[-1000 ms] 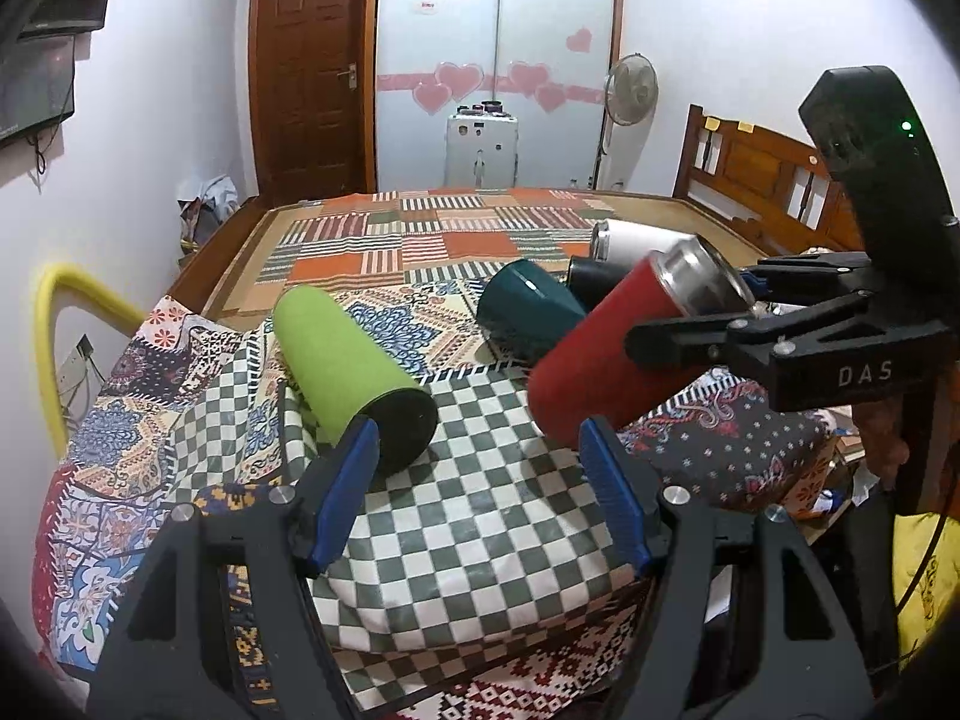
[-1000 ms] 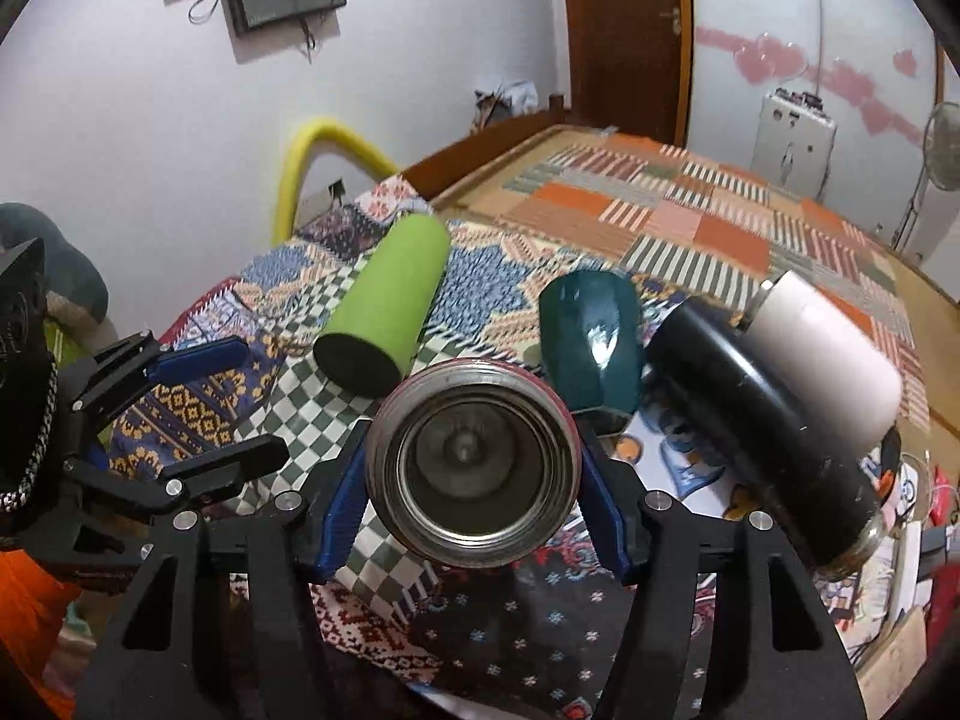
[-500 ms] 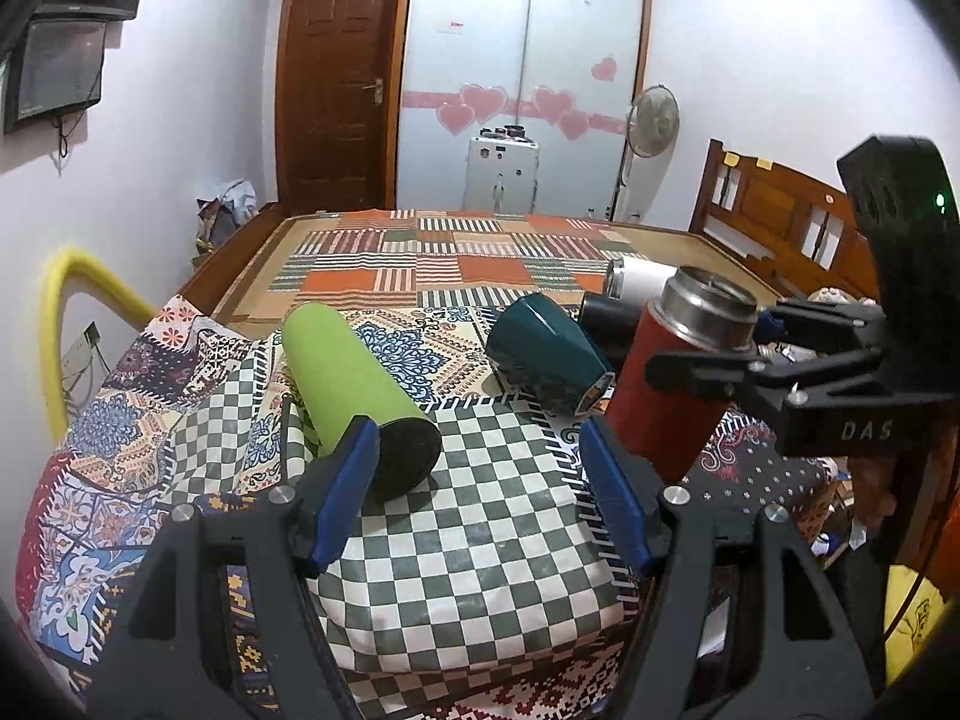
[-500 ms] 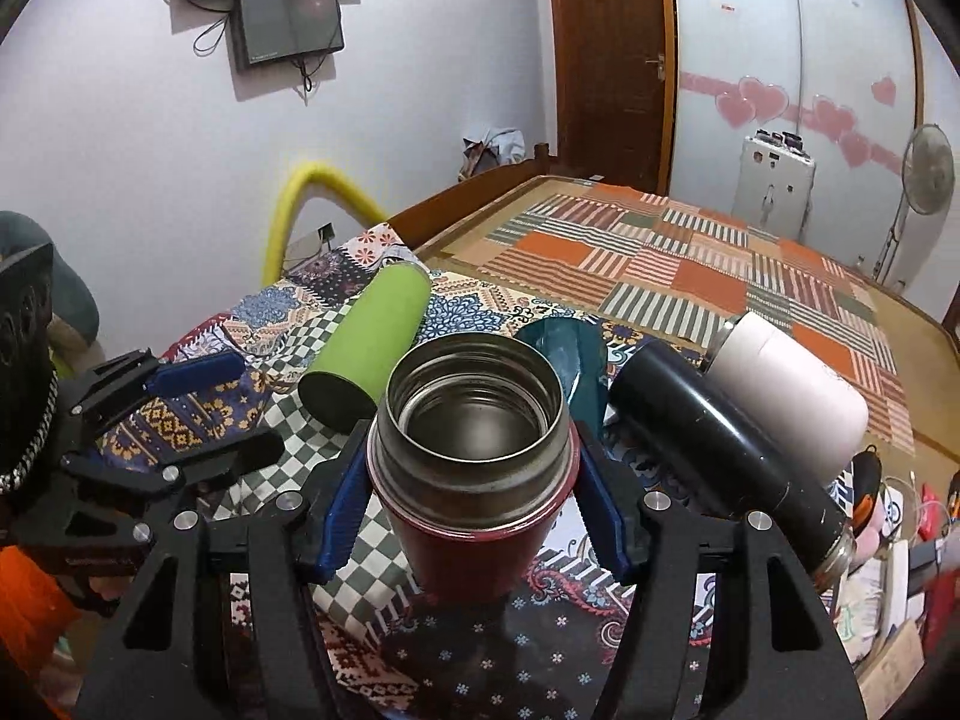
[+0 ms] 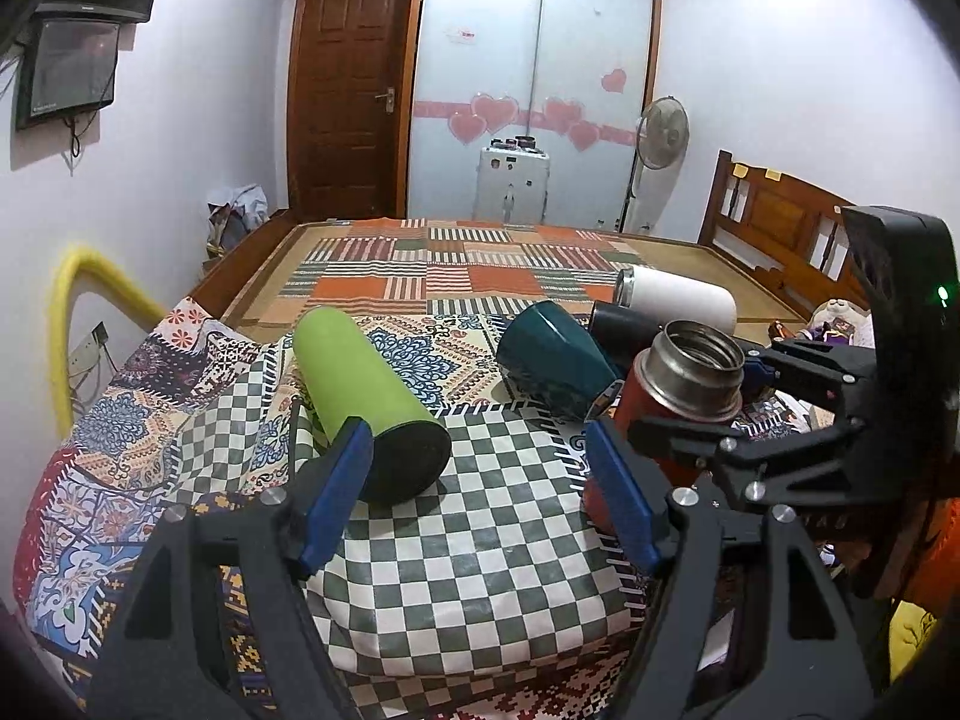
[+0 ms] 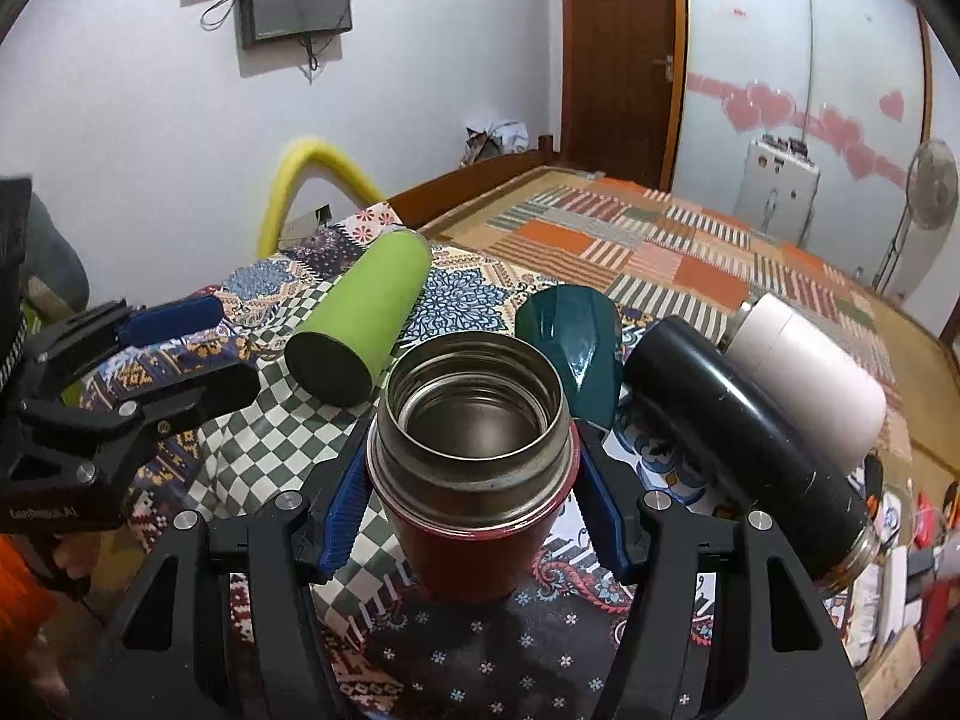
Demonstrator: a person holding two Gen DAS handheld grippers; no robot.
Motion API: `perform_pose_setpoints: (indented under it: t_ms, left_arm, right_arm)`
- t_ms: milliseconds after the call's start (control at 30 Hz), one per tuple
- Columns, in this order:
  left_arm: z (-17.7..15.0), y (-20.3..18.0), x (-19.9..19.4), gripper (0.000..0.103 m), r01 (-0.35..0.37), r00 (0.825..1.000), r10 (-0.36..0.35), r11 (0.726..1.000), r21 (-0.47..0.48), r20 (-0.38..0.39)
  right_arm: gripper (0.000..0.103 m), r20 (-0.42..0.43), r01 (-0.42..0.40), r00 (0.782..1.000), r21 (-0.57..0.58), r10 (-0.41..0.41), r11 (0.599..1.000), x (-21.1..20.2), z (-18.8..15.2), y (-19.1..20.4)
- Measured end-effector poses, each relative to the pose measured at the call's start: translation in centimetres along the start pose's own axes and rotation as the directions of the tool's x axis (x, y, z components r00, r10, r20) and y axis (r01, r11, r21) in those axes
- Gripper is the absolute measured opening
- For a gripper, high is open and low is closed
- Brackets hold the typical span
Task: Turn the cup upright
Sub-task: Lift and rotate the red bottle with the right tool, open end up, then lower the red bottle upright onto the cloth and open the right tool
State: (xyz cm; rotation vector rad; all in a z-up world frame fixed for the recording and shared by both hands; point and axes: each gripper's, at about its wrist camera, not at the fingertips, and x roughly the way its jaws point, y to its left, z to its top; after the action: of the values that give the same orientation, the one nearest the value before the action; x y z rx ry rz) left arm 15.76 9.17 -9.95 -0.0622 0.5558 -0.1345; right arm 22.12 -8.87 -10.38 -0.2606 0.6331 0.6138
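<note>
red cup upright between the right fingers

red cup (image 6: 474, 468) standing upright on the patterned cloth (image 6: 480, 648), steel mouth open to the top, inside bare metal. clasped at the body by the right gripper (image 6: 471, 501), one blue finger (image 6: 345, 510) pressed to each side. seen from the left wrist view as the same red cup (image 5: 672, 414) at the right edge of the checked cloth (image 5: 468, 540), with the right gripper (image 5: 750, 420) reaching in from the right and closed round its body below the steel neck.

just behind the red cup, lying on its side: teal cup (image 6: 570, 336), also teal cup (image 5: 555, 360) in the left view. to the right of it, lying down and touching side by side: black flask (image 6: 744, 432) and white flask (image 6: 804, 372); in the left view black flask (image 5: 618, 324) mostly hidden, white flask (image 5: 678, 300) behind it. to the left, well apart from the red cup: green bottle (image 6: 360, 330) on its side, dark end toward the cameras; green bottle (image 5: 366, 390) in the left view.

left gripper (image 5: 480, 480) hovering low over the checked cloth, fingers (image 5: 336, 492) spread wide, holding nothing, left finger just in front of the green bottle's dark end. left gripper (image 6: 174, 348) also visible at the left edge of the right view, fingers apart.

all laid on a bed (image 5: 456, 276) with a striped patchwork cover. beyond: wooden door (image 5: 342, 102), wardrobe with pink hearts (image 5: 534, 96), standing fan (image 5: 660, 132), wall screen (image 5: 69, 72).
</note>
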Motion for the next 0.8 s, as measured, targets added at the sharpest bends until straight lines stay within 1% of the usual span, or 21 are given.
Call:
perform_pose_setpoints:
  t_ms: [100, 233, 300, 333, 467, 567, 633, 800]
  left_arm:
    - [0.0, -0.1, 0.0, 0.075, -0.008, 1.0, 0.008, 1.0, 0.003, 0.006]
    - [0.1, -0.2, -0.2, 0.076, -0.007, 1.0, 0.007, 1.0, 0.0, 0.011]
    - [0.2, -0.3, -0.5, 0.076, -0.012, 1.0, 0.012, 1.0, 0.002, 0.018]
    - [0.2, -0.4, -0.6, 0.077, -0.013, 1.0, 0.013, 1.0, 0.002, 0.021]
    - [0.7, -0.7, -1.7, 0.077, -0.016, 0.999, 0.016, 1.0, -0.002, 0.045]
    - [1.1, -1.2, -3.1, 0.077, -0.02, 0.997, 0.02, 1.0, -0.005, 0.079]
    - [1.3, -1.6, -4.0, 0.077, -0.023, 0.994, 0.024, 1.0, -0.007, 0.103]
    - [1.8, -3.2, -7.2, 0.077, -0.026, 0.984, 0.026, 1.0, 0.0, 0.176]
  right_arm:
    - [0.06, 0.011, 0.018, 1.0, -0.014, -0.018, 1.0, -0.2, -0.1, 0.5]
    - [0.064, 0.01, -0.018, 1.0, 0.034, 0.017, 0.999, -0.2, -0.1, -0.3]
    - [0.071, 0.003, -0.029, 1.0, 0.062, 0.029, 0.998, 0.0, -0.3, -0.5]
    - [0.072, 0.004, -0.029, 1.0, 0.069, 0.029, 0.997, 0.0, -0.4, -0.5]
    - [0.073, 0.026, -0.018, 1.0, 0.067, 0.016, 0.998, -1.2, -0.8, -0.3]
    - [0.073, 0.059, -0.02, 0.998, 0.077, 0.015, 0.997, -2.8, -0.9, -0.1]
    - [0.073, 0.101, -0.017, 0.995, 0.089, 0.008, 0.996, -4.5, -0.9, -0.1]
    - [0.073, 0.217, -0.016, 0.976, 0.119, -0.01, 0.993, -8.9, -0.8, 0.2]
